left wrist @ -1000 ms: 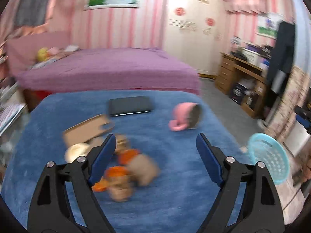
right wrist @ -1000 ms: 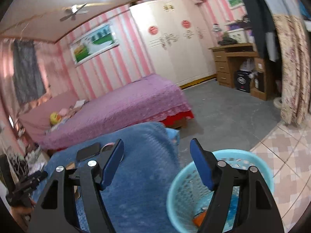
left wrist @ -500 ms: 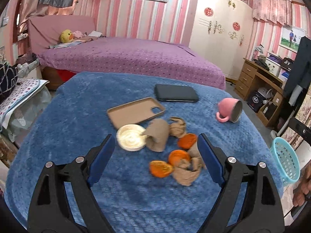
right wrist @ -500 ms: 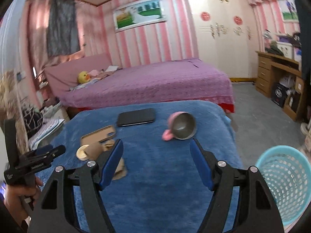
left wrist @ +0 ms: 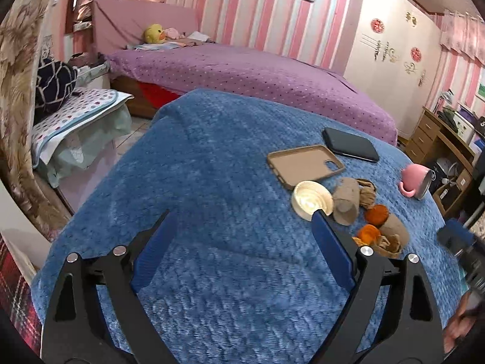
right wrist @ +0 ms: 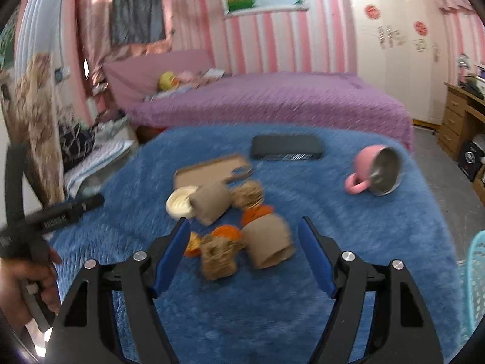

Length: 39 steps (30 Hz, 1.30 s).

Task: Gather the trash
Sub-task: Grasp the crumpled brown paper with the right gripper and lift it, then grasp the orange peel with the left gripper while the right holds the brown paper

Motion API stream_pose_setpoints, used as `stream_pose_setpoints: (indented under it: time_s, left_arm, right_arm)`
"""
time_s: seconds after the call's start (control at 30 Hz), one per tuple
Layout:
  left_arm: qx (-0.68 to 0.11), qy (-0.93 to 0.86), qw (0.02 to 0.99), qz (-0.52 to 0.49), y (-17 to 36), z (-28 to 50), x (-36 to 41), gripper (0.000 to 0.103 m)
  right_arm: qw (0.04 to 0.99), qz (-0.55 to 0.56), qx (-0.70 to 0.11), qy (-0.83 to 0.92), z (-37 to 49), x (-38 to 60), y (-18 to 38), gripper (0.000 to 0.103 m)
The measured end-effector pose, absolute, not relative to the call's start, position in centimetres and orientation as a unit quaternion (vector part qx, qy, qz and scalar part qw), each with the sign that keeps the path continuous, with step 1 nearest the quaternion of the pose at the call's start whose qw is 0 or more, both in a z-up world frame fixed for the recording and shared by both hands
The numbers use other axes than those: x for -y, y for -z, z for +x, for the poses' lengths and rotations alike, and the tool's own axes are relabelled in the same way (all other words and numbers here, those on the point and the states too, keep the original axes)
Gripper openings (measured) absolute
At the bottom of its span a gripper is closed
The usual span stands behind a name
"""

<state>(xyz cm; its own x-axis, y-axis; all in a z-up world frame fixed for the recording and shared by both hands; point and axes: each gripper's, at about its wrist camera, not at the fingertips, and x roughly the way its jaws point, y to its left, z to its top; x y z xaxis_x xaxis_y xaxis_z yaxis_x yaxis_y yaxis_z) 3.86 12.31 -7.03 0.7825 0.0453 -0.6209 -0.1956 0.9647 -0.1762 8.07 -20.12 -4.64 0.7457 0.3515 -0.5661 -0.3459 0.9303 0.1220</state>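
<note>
On the blue blanket [right wrist: 348,242], cardboard tubes [right wrist: 268,239] and orange peels [right wrist: 225,232] lie clustered. Right gripper [right wrist: 244,226] hovers spread above them, pinching nothing. Left gripper [left wrist: 241,221] has just been opening, jaws empty.

Table [right wrist: 333,318]: bed [right wrist: 272,103] behind it, basket [right wrist: 476,285] off its right edge.
Rear: phone [right wrist: 286,148]; phone case [right wrist: 212,171] left and nearer.
Centre: lid [right wrist: 180,204], paper rolls [right wrist: 268,241], peels [right wrist: 225,232] heaped before the case.
Right: mug [right wrist: 376,171] on its side.

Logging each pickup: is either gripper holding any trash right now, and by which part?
Nothing is held. The left gripper and right gripper are both open and empty above the blue blanket.
</note>
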Motion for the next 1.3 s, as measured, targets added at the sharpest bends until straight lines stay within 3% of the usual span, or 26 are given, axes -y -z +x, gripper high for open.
stream_pose_setpoints:
  time_s: [0.17, 0.27, 0.4, 0.5, 0.77, 1.2, 1.27, 1.3]
  left_arm:
    - [-0.333, -0.06, 0.935, -0.108, 7.3, 4.1, -11.9, 0.089]
    - [-0.333, -0.053, 0.936, -0.105, 7.3, 4.2, -11.4, 0.089]
    - [-0.334, -0.046, 0.936, -0.102, 7.3, 4.3, -10.8, 0.089]
    - [-0.338, -0.039, 0.935, -0.097, 7.5, 4.5, -10.2, 0.089]
    - [-0.357, 0.001, 0.931, -0.073, 8.4, 5.3, -7.0, 0.089]
    - [-0.406, 0.046, 0.913, -0.009, 11.5, 7.8, 0.1, 0.088]
    - [-0.412, 0.05, 0.91, -0.002, 12.0, 8.1, 0.8, 0.086]
    - [-0.415, 0.051, 0.909, 0.001, 12.2, 8.3, 1.0, 0.079]
  right_arm:
    - [0.92, -0.026, -0.34, -0.193, 9.0, 16.9, 7.4, 0.071]
    - [0.912, -0.042, -0.359, -0.195, 9.7, 16.0, 8.7, 0.065]
    - [0.899, -0.055, -0.391, -0.188, 11.0, 15.8, 10.5, 0.054]
    - [0.894, -0.055, -0.399, -0.198, 11.5, 15.9, 11.1, 0.035]
    - [0.922, -0.02, -0.324, -0.213, 9.4, 19.0, 6.0, 0.034]
    - [0.935, 0.002, -0.306, -0.177, 9.5, 24.7, 3.9, 0.035]
    - [0.937, 0.002, -0.304, -0.174, 9.3, 25.3, 3.6, 0.035]
    - [0.937, 0.004, -0.303, -0.174, 9.2, 25.6, 3.5, 0.036]
